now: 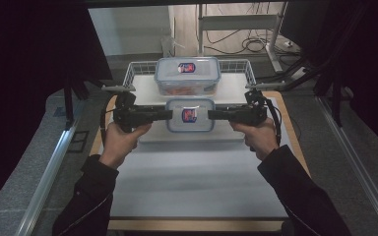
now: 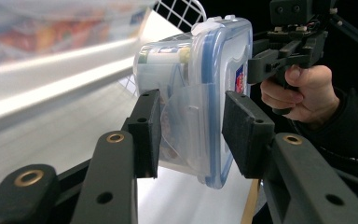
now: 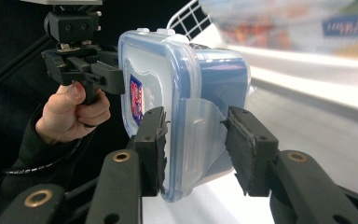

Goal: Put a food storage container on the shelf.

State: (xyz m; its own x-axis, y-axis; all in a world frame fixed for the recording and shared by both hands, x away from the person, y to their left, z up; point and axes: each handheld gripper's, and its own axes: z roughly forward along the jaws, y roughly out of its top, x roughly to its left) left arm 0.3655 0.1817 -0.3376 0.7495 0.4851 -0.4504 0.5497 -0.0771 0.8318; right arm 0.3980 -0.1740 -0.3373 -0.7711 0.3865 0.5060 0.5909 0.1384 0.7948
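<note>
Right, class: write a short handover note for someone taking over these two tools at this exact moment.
Left tool: jaws astride the left side flap of the small clear plastic box with blue-trimmed lid; grip state unclear.
Right tool: same at the right flap.
Box sits on the white table, before the white wire basket holding a larger clear lidded box.
Done: both tools positioned.
Left: probably working the flaps.
</note>
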